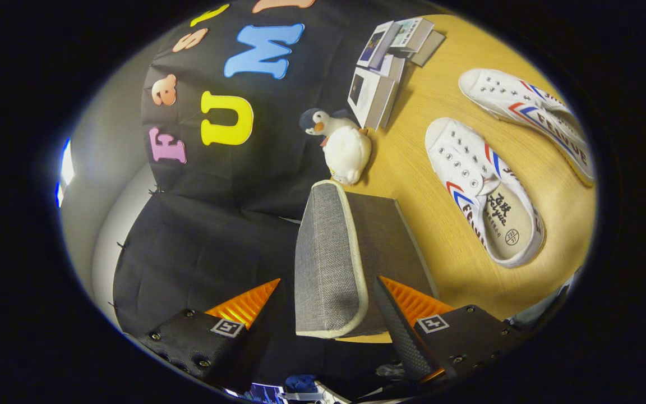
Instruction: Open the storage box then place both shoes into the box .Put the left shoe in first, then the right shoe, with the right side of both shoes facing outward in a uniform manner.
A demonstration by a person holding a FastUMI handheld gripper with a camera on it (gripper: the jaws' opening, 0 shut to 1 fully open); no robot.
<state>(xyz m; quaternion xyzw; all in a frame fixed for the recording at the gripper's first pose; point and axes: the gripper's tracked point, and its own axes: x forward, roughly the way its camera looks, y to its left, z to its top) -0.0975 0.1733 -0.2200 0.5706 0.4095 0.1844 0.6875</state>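
The grey woven lid (328, 258) of the storage box, edged with cream piping, lies between the fingers of my gripper (324, 283). The fingers are spread wider than the lid, with a gap on each side, so the gripper is open. A darker panel of the box (384, 235) runs from the lid toward the wooden table (446, 269). I cannot tell how far the lid is lifted. Two white canvas shoes with red and blue stripes lie on the table beyond the box: one (480, 185) close to it, the other (530, 109) farther off. Both lie apart from the box.
A white plush bird (344, 147) sits just past the far end of the box, against the black cloth wall. Several booklets or small cartons (387, 64) are stacked beyond it. Bare table lies between the box and the nearer shoe.
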